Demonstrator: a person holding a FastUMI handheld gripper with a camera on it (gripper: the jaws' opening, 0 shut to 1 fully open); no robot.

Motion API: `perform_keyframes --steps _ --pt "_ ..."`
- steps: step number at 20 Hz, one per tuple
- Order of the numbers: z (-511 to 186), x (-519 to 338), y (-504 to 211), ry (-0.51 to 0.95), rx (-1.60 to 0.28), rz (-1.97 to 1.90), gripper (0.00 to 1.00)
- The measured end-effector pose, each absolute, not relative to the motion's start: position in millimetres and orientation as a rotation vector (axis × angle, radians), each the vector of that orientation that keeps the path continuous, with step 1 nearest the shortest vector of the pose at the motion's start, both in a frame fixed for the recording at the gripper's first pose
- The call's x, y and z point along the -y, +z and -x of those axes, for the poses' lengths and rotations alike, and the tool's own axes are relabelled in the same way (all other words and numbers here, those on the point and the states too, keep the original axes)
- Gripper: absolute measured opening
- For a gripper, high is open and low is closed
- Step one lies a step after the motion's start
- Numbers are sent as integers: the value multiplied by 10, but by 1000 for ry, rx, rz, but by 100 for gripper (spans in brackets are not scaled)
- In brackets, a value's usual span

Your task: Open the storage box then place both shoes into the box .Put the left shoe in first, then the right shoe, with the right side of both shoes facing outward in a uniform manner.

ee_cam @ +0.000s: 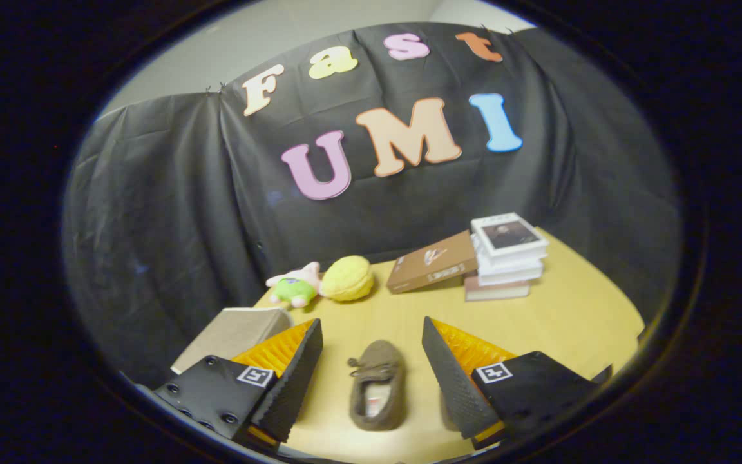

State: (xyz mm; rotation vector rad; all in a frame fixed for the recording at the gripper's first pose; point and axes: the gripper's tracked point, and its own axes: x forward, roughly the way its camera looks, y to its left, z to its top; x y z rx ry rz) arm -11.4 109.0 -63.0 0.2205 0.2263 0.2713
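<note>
Shoe [376,386] lies on the table [577,322] between my fingers, toe away from me, opening up, so my gripper [372,380] hangs above it with the fingers spread wide, touching nothing, I judge to straddle it for a pick. A 2nd shoe [446,412] may sit behind my right finger; too hidden to tell. The grey box [236,332] by the table's left edge is partly covered by my left finger; its lid state is unclear.
</note>
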Motion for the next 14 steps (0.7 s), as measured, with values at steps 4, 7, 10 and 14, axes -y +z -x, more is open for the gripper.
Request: perform_keyframes --steps 4,7,10,14 --pt "242 -1728 -1039 475 -448 -506 98" --pt "350 -2066 -1297 591 -599 -748 98" --pt "490 -2280 -1564 653 -730 -906 98" --pt "700 -2505 -1861 671 -860 -1050 98"
